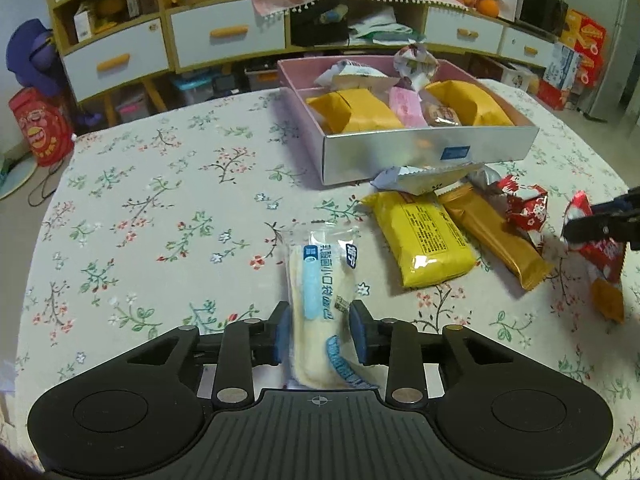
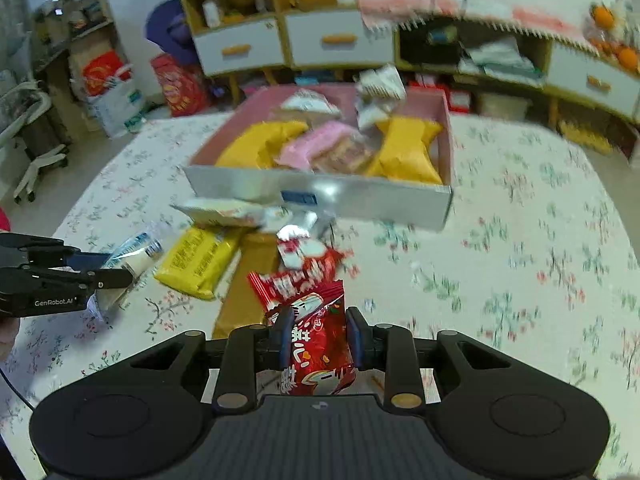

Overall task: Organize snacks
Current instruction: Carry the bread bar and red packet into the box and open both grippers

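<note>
My left gripper (image 1: 320, 330) is shut on a clear packet with a pale bread stick and blue print (image 1: 320, 292), low over the floral tablecloth. My right gripper (image 2: 318, 334) is shut on a red snack packet (image 2: 316, 344); it shows at the right edge of the left wrist view (image 1: 596, 232). The pink-lined silver box (image 1: 424, 156) holds yellow, pink and white snack packs. In front of it lie a yellow packet (image 1: 424, 236), an orange-brown bar (image 1: 496, 236), a white packet (image 1: 424, 178) and a red-white packet (image 1: 524, 204).
The round table with floral cloth (image 1: 160, 216) carries everything. Behind it stand yellow-and-white drawer cabinets (image 1: 224, 36) with clutter, oranges (image 1: 488, 6) and a red bag (image 1: 40, 128) on the floor. The left gripper shows at the left of the right wrist view (image 2: 60, 276).
</note>
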